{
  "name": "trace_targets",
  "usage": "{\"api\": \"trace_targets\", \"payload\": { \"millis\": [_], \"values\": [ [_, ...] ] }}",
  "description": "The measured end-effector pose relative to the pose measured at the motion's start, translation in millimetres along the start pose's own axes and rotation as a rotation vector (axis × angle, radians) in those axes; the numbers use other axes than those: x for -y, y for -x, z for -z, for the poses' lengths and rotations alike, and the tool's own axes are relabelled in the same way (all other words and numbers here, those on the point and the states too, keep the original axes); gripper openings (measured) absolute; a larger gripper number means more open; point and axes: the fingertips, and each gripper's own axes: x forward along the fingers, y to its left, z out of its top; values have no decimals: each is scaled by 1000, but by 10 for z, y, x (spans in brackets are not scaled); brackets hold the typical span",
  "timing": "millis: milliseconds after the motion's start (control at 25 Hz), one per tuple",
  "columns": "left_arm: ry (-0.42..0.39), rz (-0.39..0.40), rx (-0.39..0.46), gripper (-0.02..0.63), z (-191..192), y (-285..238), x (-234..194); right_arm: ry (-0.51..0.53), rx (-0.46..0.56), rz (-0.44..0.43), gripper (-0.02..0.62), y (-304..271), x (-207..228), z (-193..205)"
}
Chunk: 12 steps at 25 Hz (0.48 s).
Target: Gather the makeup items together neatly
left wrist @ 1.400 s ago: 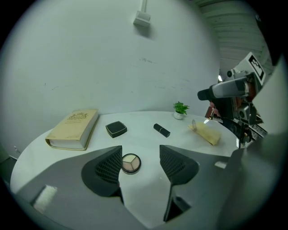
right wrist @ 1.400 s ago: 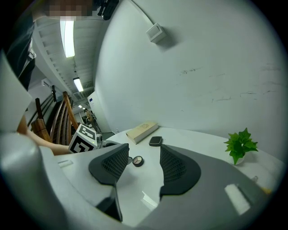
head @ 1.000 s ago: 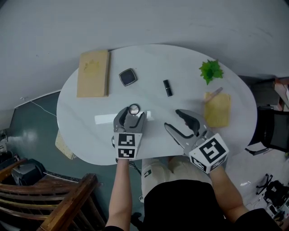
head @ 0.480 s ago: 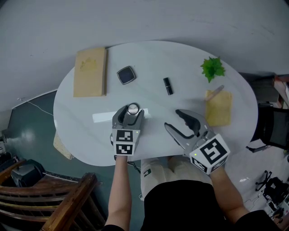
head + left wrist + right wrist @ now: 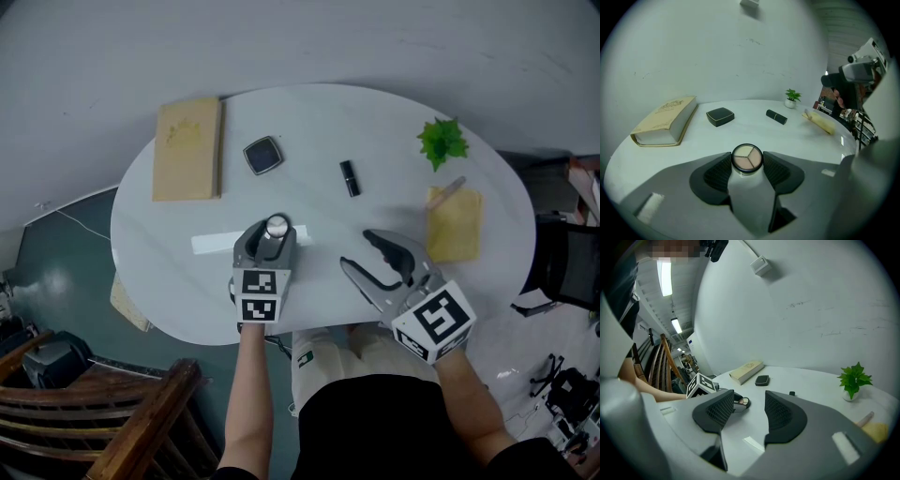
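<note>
A round eyeshadow pot (image 5: 277, 226) with three pale shades sits on the white oval table (image 5: 375, 122) near its front edge. My left gripper (image 5: 270, 236) has it between the jaws, which have just been closing; in the left gripper view both pads touch the eyeshadow pot (image 5: 747, 157). Farther back lie a black square compact (image 5: 263, 155) and a black lipstick (image 5: 349, 179), both apart from my grippers. My right gripper (image 5: 375, 251) hovers open and empty at the front right, its jaws pointing toward the left gripper (image 5: 705, 386).
A tan book (image 5: 188, 149) lies at the back left. A small green plant (image 5: 440, 142) and a yellow cloth (image 5: 454, 223) with a stick on it are at the right. A white strip (image 5: 214, 243) lies left of the pot. A wooden chair (image 5: 141, 412) stands below left.
The left gripper's jaws have drawn in around the round eyeshadow pot and the gripper has sunk slightly toward the table. The right gripper has stayed put.
</note>
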Motion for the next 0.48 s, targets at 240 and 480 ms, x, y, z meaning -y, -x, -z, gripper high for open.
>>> {"api": "trace_targets", "payload": {
  "millis": [240,480],
  "values": [
    [2,5,10,210,-5,16,14,-7,7,10,207,41,-1,23],
    [-10,15,26,209,-50,35,110,-16,13,21,207,105,31,63]
  ]
}}
